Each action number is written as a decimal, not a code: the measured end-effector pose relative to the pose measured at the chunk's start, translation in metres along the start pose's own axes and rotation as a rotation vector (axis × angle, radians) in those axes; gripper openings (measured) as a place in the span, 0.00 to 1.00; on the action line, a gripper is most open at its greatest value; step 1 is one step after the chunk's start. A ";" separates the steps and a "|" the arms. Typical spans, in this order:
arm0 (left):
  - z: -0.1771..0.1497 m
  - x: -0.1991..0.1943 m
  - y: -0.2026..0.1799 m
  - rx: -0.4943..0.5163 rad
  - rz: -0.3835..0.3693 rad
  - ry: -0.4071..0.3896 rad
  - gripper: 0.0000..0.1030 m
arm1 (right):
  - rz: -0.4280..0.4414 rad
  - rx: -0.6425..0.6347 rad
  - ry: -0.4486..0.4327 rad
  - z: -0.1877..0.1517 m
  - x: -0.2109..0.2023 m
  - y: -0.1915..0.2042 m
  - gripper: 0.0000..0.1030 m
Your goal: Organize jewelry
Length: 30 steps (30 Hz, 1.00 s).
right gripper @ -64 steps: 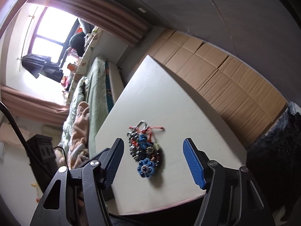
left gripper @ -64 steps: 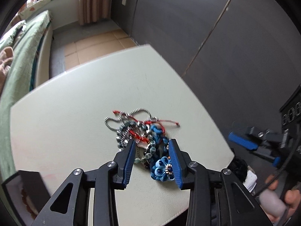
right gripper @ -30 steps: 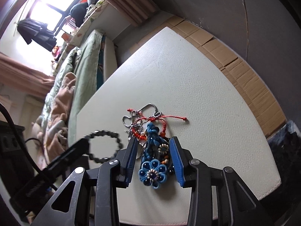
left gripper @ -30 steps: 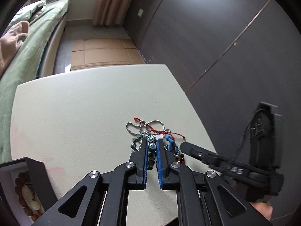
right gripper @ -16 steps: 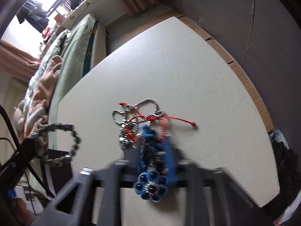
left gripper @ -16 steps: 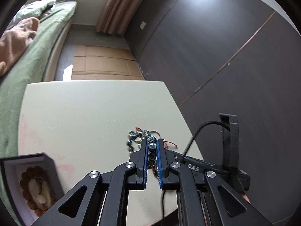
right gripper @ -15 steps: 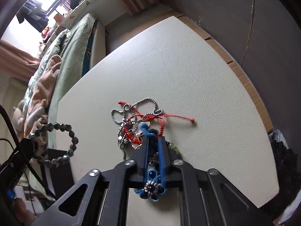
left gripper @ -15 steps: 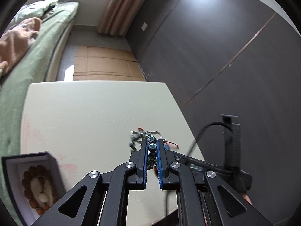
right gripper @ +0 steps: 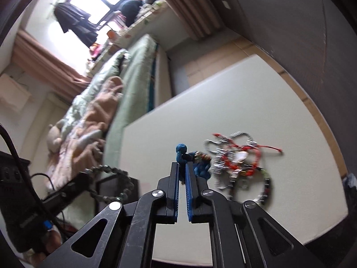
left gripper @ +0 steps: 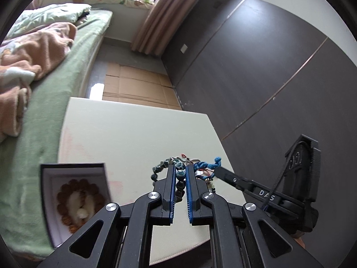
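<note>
My left gripper point(left gripper: 180, 170) is shut on a grey-green beaded bracelet point(left gripper: 180, 174) and holds it above the white table point(left gripper: 125, 131). The same bracelet hangs as a loop in the right wrist view point(right gripper: 116, 176). My right gripper point(right gripper: 182, 167) is shut on a blue braided flower bracelet point(right gripper: 181, 154), lifted off the table; its blue cord also shows in the left wrist view point(left gripper: 207, 162). A tangle of red cord and silver chain jewelry point(right gripper: 236, 158) lies on the table to the right. An open jewelry box point(left gripper: 75, 198) with a brown bead bracelet inside stands at the table's left.
A bed with green sheet and pink blanket point(left gripper: 33, 51) runs along the table's left side. A dark wall point(left gripper: 256, 67) stands to the right. Cardboard sheets point(left gripper: 136, 87) cover the floor beyond the table.
Both grippers have lifted with their bracelets. The right gripper pulled the blue flower bracelet out of the tangle. The left gripper carried the beaded bracelet toward the open box.
</note>
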State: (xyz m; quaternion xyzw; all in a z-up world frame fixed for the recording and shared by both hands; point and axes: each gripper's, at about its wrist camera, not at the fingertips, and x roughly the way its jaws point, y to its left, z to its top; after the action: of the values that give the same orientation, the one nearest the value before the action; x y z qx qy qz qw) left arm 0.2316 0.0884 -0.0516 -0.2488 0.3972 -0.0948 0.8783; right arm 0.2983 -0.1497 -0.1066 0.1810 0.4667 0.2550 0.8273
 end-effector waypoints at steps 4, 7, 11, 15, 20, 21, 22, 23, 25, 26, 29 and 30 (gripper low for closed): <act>0.001 -0.020 0.009 -0.004 0.031 -0.030 0.08 | 0.052 -0.024 -0.025 -0.002 0.004 0.026 0.02; 0.000 -0.035 0.018 -0.013 0.064 -0.054 0.08 | 0.095 -0.033 -0.033 -0.007 0.004 0.040 0.02; -0.005 -0.042 0.036 -0.036 0.115 -0.065 0.08 | 0.123 -0.061 -0.041 -0.018 0.006 0.062 0.02; -0.013 -0.037 0.053 -0.063 0.150 -0.049 0.08 | 0.080 -0.084 -0.008 -0.024 0.013 0.070 0.02; -0.025 -0.034 0.070 -0.099 0.158 -0.039 0.08 | -0.022 -0.055 0.145 -0.034 0.048 0.056 0.63; -0.027 -0.034 0.072 -0.104 0.159 -0.039 0.08 | -0.030 -0.055 0.158 -0.036 0.052 0.055 0.63; -0.027 -0.034 0.073 -0.105 0.160 -0.039 0.08 | -0.025 -0.073 0.161 -0.038 0.057 0.056 0.63; -0.028 -0.033 0.075 -0.105 0.161 -0.039 0.08 | -0.037 -0.088 0.167 -0.040 0.060 0.056 0.63; -0.029 -0.033 0.076 -0.107 0.164 -0.036 0.08 | -0.086 -0.092 0.196 -0.042 0.070 0.054 0.63; -0.030 -0.033 0.075 -0.112 0.166 -0.035 0.08 | -0.090 -0.092 0.209 -0.044 0.075 0.052 0.63; -0.031 -0.031 0.078 -0.132 0.159 -0.035 0.08 | -0.140 -0.068 0.277 -0.051 0.090 0.043 0.59; -0.030 -0.031 0.079 -0.145 0.145 -0.030 0.08 | -0.146 -0.058 0.297 -0.053 0.095 0.040 0.51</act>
State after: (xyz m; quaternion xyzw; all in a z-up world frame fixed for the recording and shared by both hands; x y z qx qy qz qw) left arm 0.1863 0.1565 -0.0892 -0.2837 0.4067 0.0018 0.8684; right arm 0.2832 -0.0581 -0.1757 0.0828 0.5881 0.2314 0.7705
